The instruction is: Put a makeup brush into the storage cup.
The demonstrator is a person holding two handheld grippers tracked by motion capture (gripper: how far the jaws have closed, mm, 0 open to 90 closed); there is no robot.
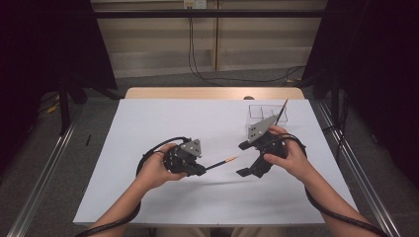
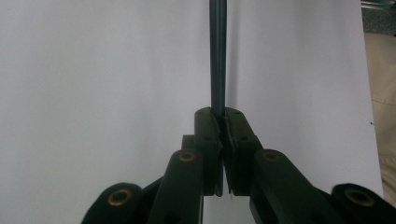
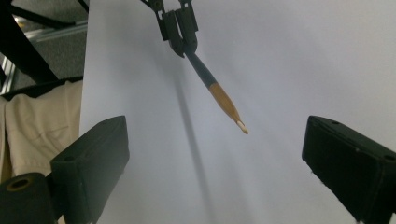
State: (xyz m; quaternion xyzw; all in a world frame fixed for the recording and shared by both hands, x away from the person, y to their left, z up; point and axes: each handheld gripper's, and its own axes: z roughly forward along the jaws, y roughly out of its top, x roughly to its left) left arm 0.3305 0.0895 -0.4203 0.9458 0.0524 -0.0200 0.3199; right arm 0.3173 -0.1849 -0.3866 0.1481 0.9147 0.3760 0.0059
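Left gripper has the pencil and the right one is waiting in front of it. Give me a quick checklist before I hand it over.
1. Left gripper shut on the pencil: ok.
2. Right gripper open wide enough to take it: ok.
3. Pencil tip points toward the right gripper: ok.
4. Pencil already between the right jaws: not ok, it sits short of them.
5. Clear box behind the right hand, out of the path: ok.
6. How firm the left grip is: cannot tell.

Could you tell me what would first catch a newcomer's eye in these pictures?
Most striking is the dark brush with its orange tip, clamped in the left claw and held out over the middle of the white table. Facing it, the right claw stands wide open, and behind it a clear box holds another brush.
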